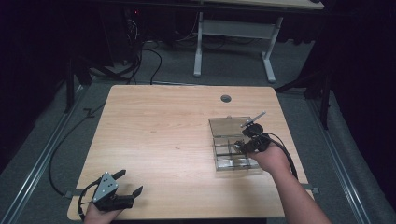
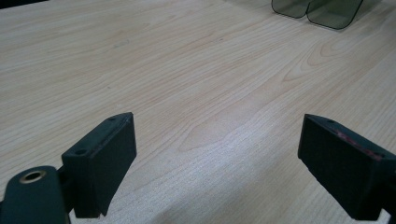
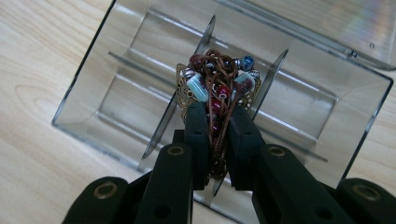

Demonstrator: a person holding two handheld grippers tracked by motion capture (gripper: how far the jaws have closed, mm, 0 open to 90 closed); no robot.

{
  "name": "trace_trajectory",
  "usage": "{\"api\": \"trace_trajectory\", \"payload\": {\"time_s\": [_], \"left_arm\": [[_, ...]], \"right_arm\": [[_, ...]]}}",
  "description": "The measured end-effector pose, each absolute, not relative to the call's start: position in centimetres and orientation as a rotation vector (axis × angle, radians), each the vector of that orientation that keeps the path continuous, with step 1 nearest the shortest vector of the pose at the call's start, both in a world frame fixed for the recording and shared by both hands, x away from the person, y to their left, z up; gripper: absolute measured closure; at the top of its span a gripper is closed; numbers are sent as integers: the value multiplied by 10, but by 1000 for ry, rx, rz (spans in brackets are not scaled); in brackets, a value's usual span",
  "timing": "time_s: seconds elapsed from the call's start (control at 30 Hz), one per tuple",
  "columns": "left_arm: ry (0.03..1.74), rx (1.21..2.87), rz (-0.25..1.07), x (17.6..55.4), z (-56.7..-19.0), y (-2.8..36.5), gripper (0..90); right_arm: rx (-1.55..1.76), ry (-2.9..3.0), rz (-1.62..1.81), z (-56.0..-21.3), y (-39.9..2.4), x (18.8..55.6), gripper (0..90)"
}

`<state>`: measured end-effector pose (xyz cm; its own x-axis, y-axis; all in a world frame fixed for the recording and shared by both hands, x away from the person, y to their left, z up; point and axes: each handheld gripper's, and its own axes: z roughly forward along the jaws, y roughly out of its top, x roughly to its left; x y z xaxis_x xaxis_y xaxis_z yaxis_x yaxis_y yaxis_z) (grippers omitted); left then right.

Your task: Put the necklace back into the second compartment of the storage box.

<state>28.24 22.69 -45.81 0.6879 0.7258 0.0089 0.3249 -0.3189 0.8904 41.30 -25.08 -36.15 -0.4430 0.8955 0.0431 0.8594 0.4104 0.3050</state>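
Note:
A clear plastic organiser box (image 1: 224, 161) with dividers lies open on the right of the wooden table (image 1: 163, 130), its lid (image 1: 229, 125) flat behind it. My right gripper (image 1: 243, 145) hangs over the box (image 3: 116, 93), shut on a beaded bracelet (image 3: 217, 88) of brown cord with red, pale blue and dark blue beads. The bracelet sits above the middle compartments, between two dividers. My left gripper (image 1: 130, 183) rests open near the table's front left edge, with nothing between its fingers (image 2: 100, 161).
The box's clear lid corners (image 2: 317, 10) show far off in the left gripper view. A round cable hole (image 1: 226, 98) sits near the table's far edge. A white desk frame (image 1: 233, 42) and cables stand on the floor behind.

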Motion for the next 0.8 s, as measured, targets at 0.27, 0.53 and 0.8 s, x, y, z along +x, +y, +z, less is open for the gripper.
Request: {"api": "trace_trajectory", "payload": {"time_s": [0.27,0.53,0.8], "left_arm": [[818,1909,515,282,-459,227,120],[815,1916,513,282,-459,227,120],[815,1917,511,282,-459,227,120]], "right_arm": [[1594,2532,402,-371,-250,430,810],[1612,2549,387,-381,-252,442,810],[1618,2572,333,-388,-247,449,811]]}}
